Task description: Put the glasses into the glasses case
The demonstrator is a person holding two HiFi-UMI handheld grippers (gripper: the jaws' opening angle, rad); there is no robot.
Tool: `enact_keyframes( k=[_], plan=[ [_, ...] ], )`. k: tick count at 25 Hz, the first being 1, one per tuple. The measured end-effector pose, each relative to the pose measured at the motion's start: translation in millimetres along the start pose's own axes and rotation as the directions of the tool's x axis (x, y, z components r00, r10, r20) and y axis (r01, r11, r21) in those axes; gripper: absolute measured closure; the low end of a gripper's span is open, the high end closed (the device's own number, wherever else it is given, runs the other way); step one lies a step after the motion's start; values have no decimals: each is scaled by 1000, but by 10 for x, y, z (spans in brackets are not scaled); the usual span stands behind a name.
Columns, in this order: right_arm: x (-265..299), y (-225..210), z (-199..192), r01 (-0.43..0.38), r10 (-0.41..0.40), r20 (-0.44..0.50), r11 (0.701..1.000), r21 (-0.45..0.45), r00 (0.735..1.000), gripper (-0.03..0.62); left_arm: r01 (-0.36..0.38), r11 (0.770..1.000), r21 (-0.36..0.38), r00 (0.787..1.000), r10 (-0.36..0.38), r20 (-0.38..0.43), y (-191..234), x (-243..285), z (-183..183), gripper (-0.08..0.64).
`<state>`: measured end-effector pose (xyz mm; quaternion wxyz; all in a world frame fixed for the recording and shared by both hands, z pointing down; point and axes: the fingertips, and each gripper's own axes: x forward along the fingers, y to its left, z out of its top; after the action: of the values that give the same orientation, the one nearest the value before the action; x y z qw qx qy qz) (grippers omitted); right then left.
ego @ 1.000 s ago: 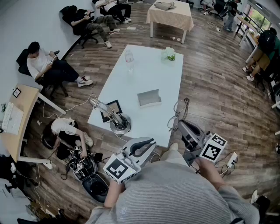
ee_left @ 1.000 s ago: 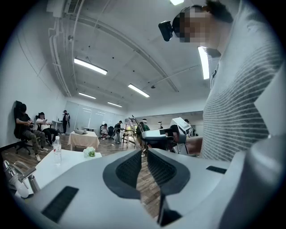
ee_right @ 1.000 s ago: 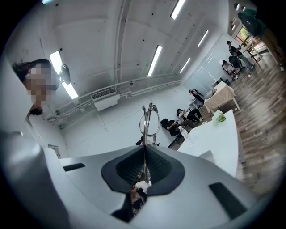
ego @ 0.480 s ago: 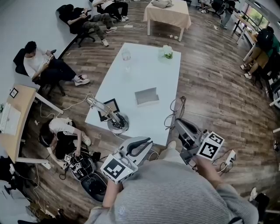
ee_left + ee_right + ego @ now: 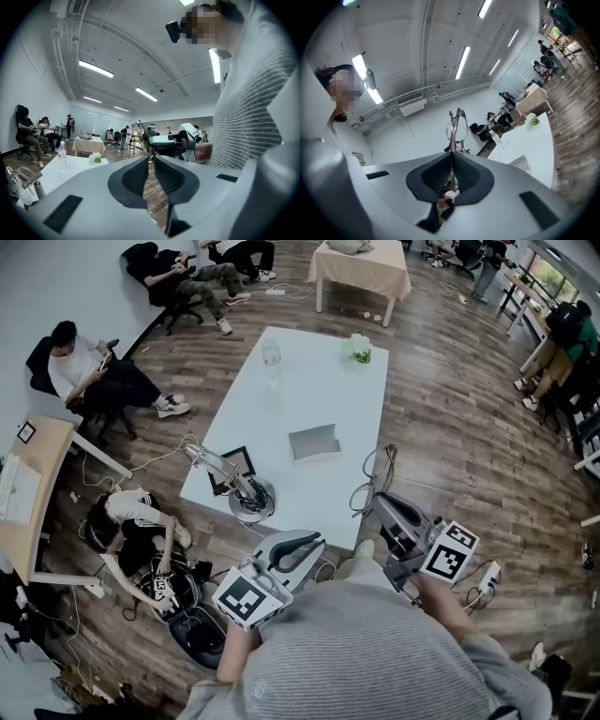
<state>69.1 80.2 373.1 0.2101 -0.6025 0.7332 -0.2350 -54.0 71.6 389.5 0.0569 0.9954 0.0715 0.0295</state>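
Note:
My right gripper (image 5: 382, 504) is shut on a pair of thin metal-framed glasses (image 5: 373, 480), held in the air off the table's near right corner. In the right gripper view the glasses (image 5: 456, 125) stick up edge-on from between the closed pads of the right gripper (image 5: 451, 155). The grey glasses case (image 5: 315, 442) lies open on the white table (image 5: 319, 390), a little beyond the glasses. My left gripper (image 5: 317, 541) hangs below the table's near edge, shut with nothing in it. In its own view the left gripper (image 5: 151, 158) points towards the right gripper.
A water bottle (image 5: 271, 354) and a small green-and-white bunch (image 5: 360, 352) stand at the table's far end. A metal jointed stand (image 5: 236, 488) sits at the near left corner. People sit on chairs at the left wall. Cables and bags lie on the wooden floor.
The head view has drifted slightly, so the table sits a little higher in the picture. Both grippers and the glasses keep their places.

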Motion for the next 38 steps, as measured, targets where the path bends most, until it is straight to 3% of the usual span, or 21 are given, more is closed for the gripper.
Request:
enact_keyframes(
  k=[7, 12, 19, 23, 33, 36, 38],
  plan=[
    [10, -23, -27, 5, -5, -6, 1000, -4, 1000, 569, 2, 1000, -6, 1000, -2, -17, 6, -19, -41, 511],
    [58, -54, 23, 6, -8, -46, 999, -44, 999, 569, 1, 1000, 15, 1000, -1, 20, 12, 40, 89, 511],
    [299, -425, 201, -11, 2, -118, 997, -71, 993, 569, -63, 998, -11, 998, 63, 23, 252, 273, 89, 511],
    [497, -676, 347, -40, 30, -185, 998, -54, 982, 569, -120, 990, -68, 993, 121, 8, 512, 497, 147, 511],
    [1071, -1410, 569, -131, 115, -343, 991, -25, 932, 569, -171, 982, -76, 982, 176, 71, 968, 1221, 359, 511],
    [1312, -1570, 494, -184, 128, -423, 979, -93, 897, 569, -185, 976, -118, 980, 193, 57, 1070, 1292, 348, 511],
    [1479, -1727, 372, -236, 114, -506, 954, -184, 855, 569, -203, 970, -130, 976, 212, 53, 1157, 1308, 371, 511]
  ],
)
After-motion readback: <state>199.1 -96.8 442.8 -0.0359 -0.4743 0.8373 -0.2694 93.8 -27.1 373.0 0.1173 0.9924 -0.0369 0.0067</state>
